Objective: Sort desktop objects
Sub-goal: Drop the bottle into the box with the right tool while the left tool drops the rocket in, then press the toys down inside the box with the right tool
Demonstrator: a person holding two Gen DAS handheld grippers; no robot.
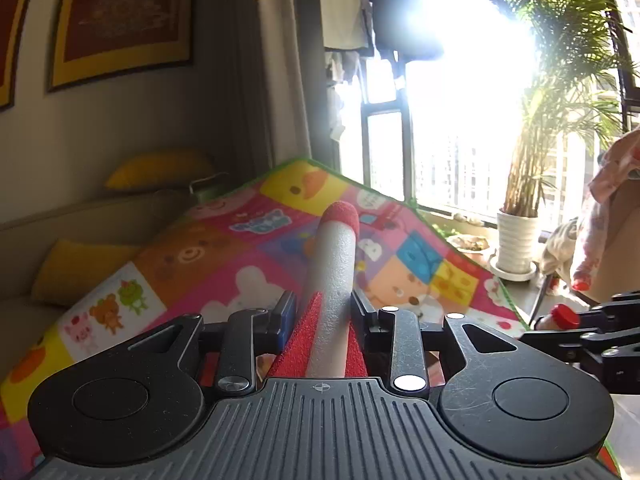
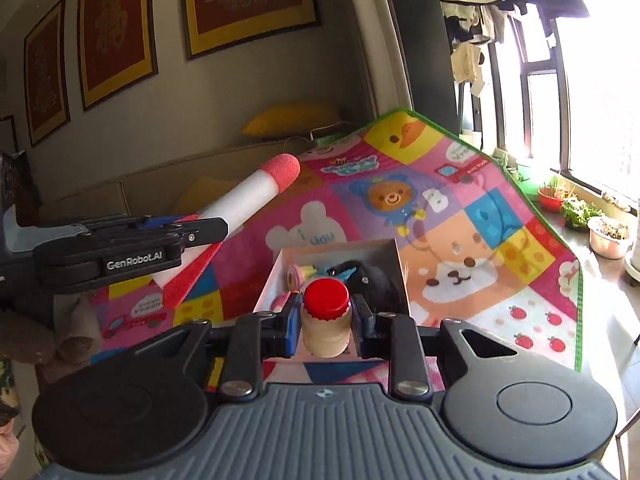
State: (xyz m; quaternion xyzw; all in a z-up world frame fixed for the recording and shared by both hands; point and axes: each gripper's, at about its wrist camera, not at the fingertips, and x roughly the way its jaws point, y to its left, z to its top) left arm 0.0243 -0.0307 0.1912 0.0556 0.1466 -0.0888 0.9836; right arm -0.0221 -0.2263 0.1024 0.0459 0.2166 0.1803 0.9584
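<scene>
My left gripper (image 1: 324,312) is shut on a white foam rocket (image 1: 334,280) with a red tip and red fins, held in the air and pointing up and away. It shows in the right wrist view (image 2: 240,204) too, with the left gripper (image 2: 200,236) at the left. My right gripper (image 2: 326,320) is shut on a small cream bottle with a red cap (image 2: 325,320), held above the near end of an open white box (image 2: 394,264). The box holds small toys and a dark object. The bottle's cap shows in the left wrist view (image 1: 564,317) at the right.
A colourful cartoon play mat (image 2: 460,240) covers the surface under the box. A beige sofa with yellow cushions (image 1: 160,168) stands behind. A potted palm (image 1: 518,240) and small plant pots (image 2: 608,236) line the bright window sill at the right.
</scene>
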